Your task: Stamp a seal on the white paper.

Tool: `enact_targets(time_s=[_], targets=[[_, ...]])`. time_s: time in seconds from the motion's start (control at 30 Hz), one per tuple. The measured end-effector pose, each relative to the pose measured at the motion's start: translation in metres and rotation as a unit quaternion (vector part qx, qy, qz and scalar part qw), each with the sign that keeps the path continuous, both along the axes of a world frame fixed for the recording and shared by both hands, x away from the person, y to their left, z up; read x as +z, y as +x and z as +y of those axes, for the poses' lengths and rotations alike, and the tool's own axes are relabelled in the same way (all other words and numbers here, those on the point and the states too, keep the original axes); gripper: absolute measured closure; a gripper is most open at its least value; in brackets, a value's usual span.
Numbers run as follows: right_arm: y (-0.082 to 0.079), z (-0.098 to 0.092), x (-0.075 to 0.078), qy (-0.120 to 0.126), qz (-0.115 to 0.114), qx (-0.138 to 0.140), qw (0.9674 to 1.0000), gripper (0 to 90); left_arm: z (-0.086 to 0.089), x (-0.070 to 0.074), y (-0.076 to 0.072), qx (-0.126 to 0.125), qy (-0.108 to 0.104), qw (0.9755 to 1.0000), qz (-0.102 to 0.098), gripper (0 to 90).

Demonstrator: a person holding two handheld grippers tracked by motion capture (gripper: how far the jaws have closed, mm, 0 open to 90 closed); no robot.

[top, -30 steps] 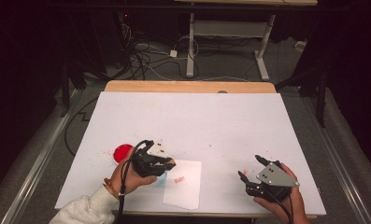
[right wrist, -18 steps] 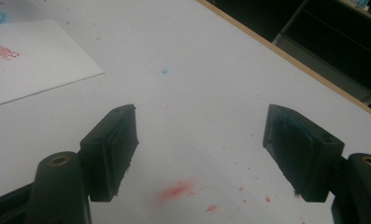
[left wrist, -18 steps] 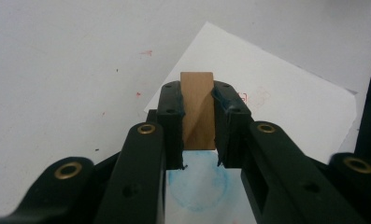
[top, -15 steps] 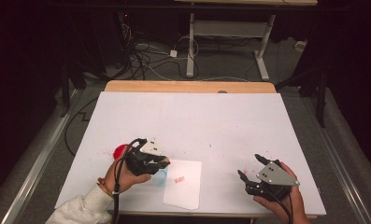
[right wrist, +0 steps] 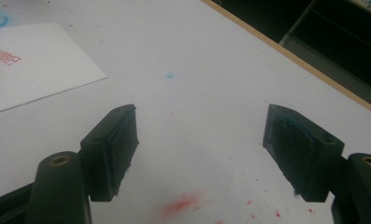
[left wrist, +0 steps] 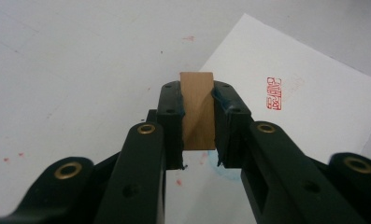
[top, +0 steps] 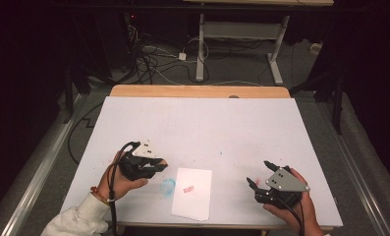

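The white table (top: 197, 128) spreads wide under the high view, with a bare wooden strip along its far edge and faint red and blue smudges across its surface. Near the person's edge, between the two hands, lies a sheet of paper (top: 192, 193), flat and slightly skewed, carrying one small red stamp mark (top: 187, 189) near its middle; in the left claw view the same mark (left wrist: 274, 93) reads as a short column of red characters. A pale blue smear (top: 168, 187) sits on the table just beside the paper's left edge. The left claw (top: 159, 163) hovers just left of the paper, its jaws clamped tight on a small wooden stamp (left wrist: 198, 109), a tan block that stands upright between the pads and pokes out beyond their tips, above the table at the paper's corner. The right claw (top: 260, 173) is held low near the table's front right, well apart from the paper, its jaws spread wide with nothing between them (right wrist: 202, 154), bare table and red specks beneath.
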State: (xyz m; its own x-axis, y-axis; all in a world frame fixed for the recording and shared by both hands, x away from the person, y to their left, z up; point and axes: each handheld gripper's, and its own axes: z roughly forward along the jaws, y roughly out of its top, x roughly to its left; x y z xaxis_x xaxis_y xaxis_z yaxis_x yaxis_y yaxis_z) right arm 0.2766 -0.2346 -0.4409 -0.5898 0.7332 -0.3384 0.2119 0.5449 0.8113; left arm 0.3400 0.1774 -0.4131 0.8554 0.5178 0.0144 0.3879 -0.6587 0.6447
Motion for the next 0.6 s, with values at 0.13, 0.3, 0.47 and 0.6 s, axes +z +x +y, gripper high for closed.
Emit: enact_targets(time_s=[0.13, 0.3, 0.47, 0.6], targets=[[0.001, 0.0, 0.001, 0.003, -0.001, 0.0, 1.0, 26.9, 0.008, 0.002, 0.002, 0.006, -0.007, 1.0, -0.002, 73.5], [0.004, 0.003, 0.0, 0.0, 0.001, 0.003, 1.0, 26.8, 0.017, 0.002, 0.002, 0.018, -0.006, 0.9998, -0.004, 73.5], [0.006, 0.005, 0.0, 0.001, 0.002, 0.007, 1.0, 26.8, 0.026, 0.002, 0.002, 0.031, -0.003, 0.9995, -0.007, 73.5], [0.007, 0.006, 0.0, -0.001, 0.002, 0.01, 0.9999, 26.9, 0.033, 0.002, 0.003, 0.042, 0.0, 0.9991, -0.007, 73.5]])
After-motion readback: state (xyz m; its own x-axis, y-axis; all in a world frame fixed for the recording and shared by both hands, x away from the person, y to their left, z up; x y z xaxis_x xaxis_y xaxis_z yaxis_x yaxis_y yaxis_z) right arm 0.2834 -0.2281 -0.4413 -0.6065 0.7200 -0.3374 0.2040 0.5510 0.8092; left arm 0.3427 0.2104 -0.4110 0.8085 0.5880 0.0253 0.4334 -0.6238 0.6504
